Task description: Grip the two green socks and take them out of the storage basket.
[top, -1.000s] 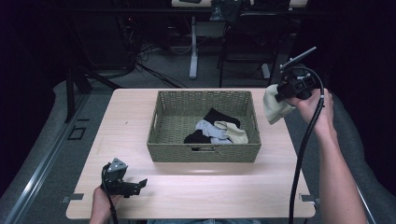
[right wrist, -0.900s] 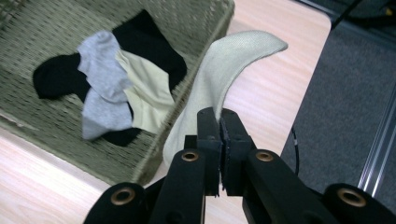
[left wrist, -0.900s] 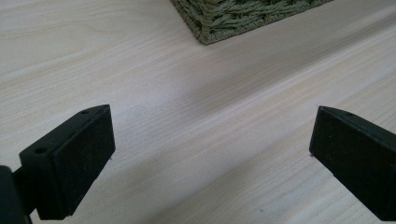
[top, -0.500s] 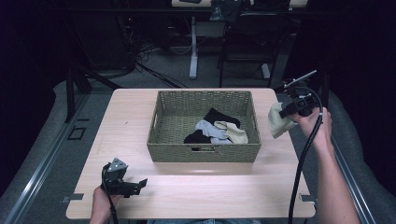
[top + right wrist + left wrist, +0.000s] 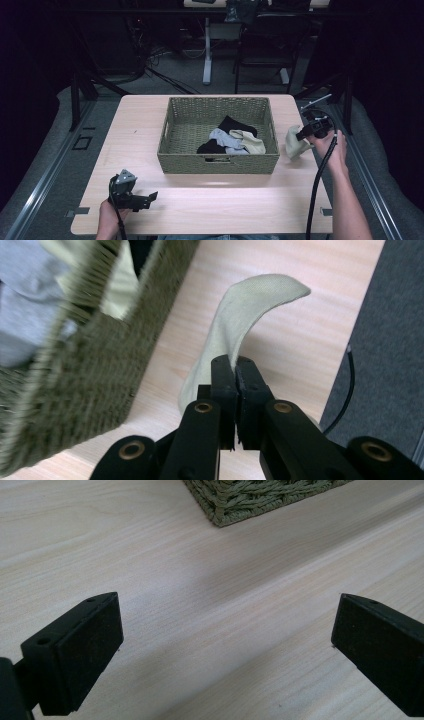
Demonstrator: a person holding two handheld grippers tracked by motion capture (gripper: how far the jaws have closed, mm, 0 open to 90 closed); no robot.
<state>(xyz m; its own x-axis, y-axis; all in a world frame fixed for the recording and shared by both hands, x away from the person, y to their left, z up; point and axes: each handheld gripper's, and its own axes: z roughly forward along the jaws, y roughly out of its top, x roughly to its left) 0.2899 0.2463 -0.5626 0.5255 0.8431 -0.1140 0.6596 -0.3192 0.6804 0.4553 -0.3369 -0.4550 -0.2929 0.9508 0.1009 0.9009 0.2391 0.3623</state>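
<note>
A cream sock (image 5: 296,142) is pinched in the right claw (image 5: 301,135), just right of the basket (image 5: 218,163), near the bench (image 5: 150,120) edge. The left claw (image 5: 150,197) is held wide over bare bench.

So the basket (image 5: 218,162) sits roughly mid-bench (image 5: 140,125), a bit toward the far edge. Inside it, a pile of socks (image 5: 231,140) is bunched in the near right part (the left half of the basket floor is bare). Right of the basket, just beside its right wall, a loose sock (image 5: 295,144) hangs down to the bench top from the right gripper (image 5: 300,136), which is over the right edge of the bench. The left gripper (image 5: 150,197) is way over at the near left corner, well apart from the basket, sitting low over the bench. Behind the bench, farther off, there's a chair (image 5: 265,45) and a desk leg (image 5: 207,50) on the floor.
</note>
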